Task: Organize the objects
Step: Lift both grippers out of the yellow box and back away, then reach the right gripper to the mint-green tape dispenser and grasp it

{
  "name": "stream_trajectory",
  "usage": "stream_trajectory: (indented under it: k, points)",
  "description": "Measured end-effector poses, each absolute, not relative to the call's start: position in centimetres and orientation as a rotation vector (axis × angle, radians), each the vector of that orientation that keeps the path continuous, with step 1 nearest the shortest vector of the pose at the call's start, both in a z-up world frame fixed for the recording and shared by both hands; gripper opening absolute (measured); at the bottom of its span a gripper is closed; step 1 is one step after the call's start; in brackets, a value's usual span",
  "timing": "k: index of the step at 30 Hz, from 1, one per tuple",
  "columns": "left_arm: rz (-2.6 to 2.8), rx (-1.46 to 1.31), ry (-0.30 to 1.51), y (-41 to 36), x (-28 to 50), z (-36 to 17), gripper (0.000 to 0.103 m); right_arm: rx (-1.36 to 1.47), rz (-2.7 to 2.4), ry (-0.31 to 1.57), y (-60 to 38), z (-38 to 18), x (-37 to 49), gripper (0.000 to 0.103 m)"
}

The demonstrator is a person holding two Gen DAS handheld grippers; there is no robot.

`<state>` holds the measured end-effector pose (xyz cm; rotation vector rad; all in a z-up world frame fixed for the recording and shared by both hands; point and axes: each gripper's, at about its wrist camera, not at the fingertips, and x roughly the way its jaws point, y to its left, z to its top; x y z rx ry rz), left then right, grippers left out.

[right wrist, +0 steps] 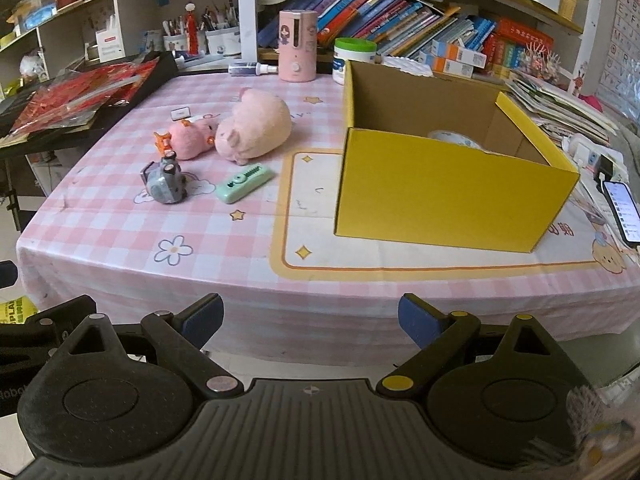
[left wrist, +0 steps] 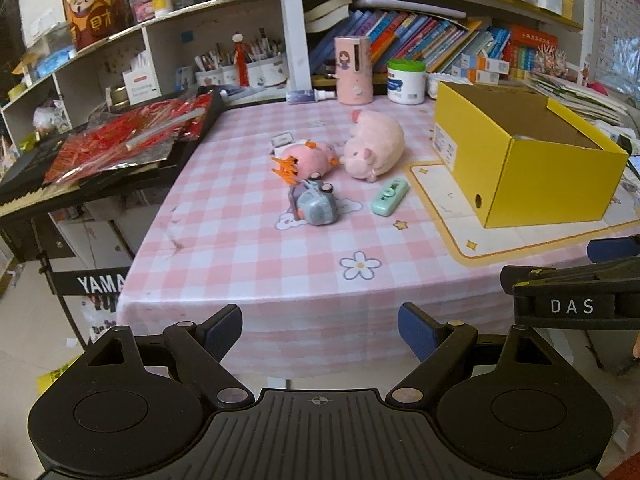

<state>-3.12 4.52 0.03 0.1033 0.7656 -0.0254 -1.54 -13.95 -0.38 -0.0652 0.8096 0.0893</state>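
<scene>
The left gripper [left wrist: 320, 334] is held off the near edge of the bench [left wrist: 248, 248], its fingers [left wrist: 224, 326] spread wide with nothing between them. The right gripper [right wrist: 310, 322] is held likewise before the bench edge, its fingers [right wrist: 420, 322] also apart and empty.

All the things lie well ahead of both pairs of fingers, none touched. A large pig plush [right wrist: 256, 126] is seen near the middle of the bench, with a smaller pink plush [right wrist: 188, 140] touching its snout. Just in front of these a grey toy [right wrist: 166, 184] lies on its side, and a green case [right wrist: 244, 183] rests just beside it, toward the box. A small card [right wrist: 180, 113] lies behind the small plush.

A yellow box [right wrist: 440, 196] stands open on a mat [right wrist: 320, 256] to the right, apart from the toys; a pale round item is partly seen inside it, too hidden to be told.
</scene>
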Motion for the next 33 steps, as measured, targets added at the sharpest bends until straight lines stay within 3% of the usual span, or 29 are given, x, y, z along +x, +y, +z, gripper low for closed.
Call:
stream_trajectory:
  k: [13, 21, 33]
  points:
    - [-0.024, 0.075, 0.758, 5.4, -2.2, -0.3, 0.088, -0.087, 0.135, 0.804, -12.6, -0.4, -0.8, 0.094]
    - [-0.007, 0.083, 0.764, 5.6, -0.4, -0.4, 0.088, -0.085, 0.173, 0.789, -12.0, -0.4, 1.2, 0.085]
    - [0.043, 0.029, 0.761, 6.4, 4.2, -0.8, 0.088, -0.091, 0.266, 0.693, -10.4, 1.0, 6.7, 0.082]
